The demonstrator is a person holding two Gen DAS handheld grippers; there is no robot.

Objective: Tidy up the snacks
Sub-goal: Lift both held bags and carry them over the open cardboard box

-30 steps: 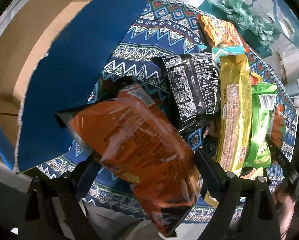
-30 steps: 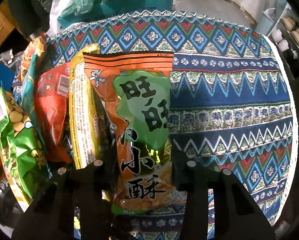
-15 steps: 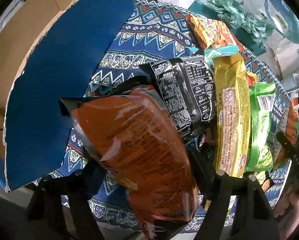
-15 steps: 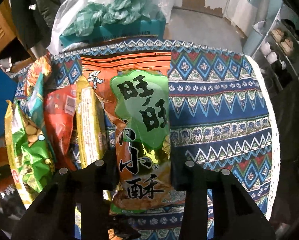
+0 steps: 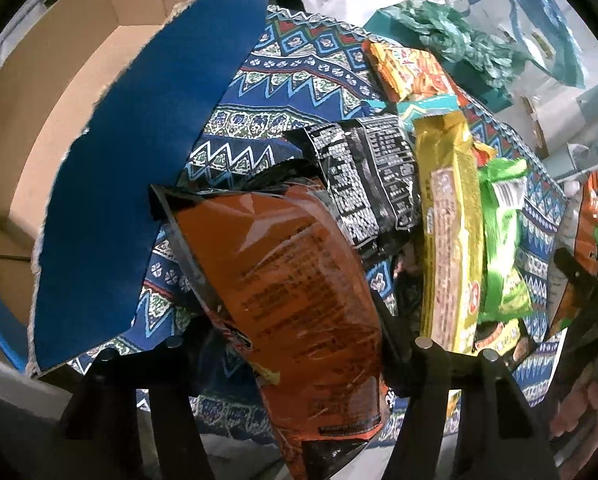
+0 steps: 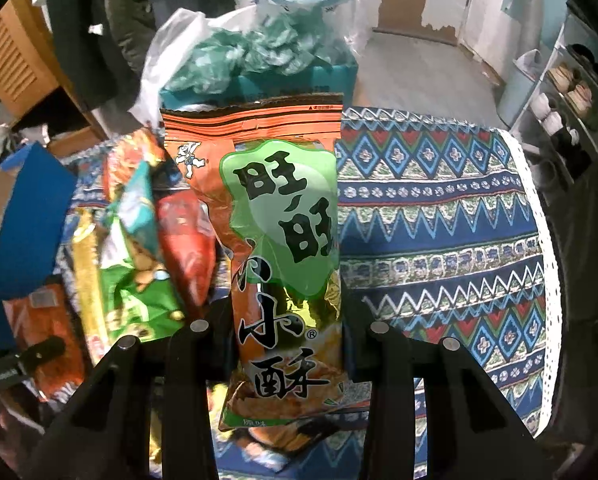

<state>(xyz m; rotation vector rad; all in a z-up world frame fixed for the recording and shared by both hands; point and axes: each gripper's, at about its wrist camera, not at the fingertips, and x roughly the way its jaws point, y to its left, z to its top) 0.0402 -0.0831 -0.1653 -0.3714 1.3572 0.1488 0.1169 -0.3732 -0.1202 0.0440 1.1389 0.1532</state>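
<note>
The left tongs (image 5: 295,344) are closing round the near end of the orange bag (image 5: 283,280), its long axis running away from them toward the box (image 5: 59,120) at far left. The right tongs (image 6: 287,328) grip the green-label bag (image 6: 283,248), now lifted higher off the tabletop (image 6: 439,240) than before.

left wrist view: cardboard box (image 5: 59,128) upper left, its flap (image 5: 139,168) over the tablecloth (image 5: 299,64) | chip bag (image 5: 291,300) centre, between the left gripper (image 5: 295,344) fingers | snack row (image 5: 451,240) to its right | right wrist view: cracker bag (image 6: 283,264) centre, in the right gripper (image 6: 287,332) | snack pile (image 6: 131,256) left | plastic bags (image 6: 259,52) behind, top
</note>
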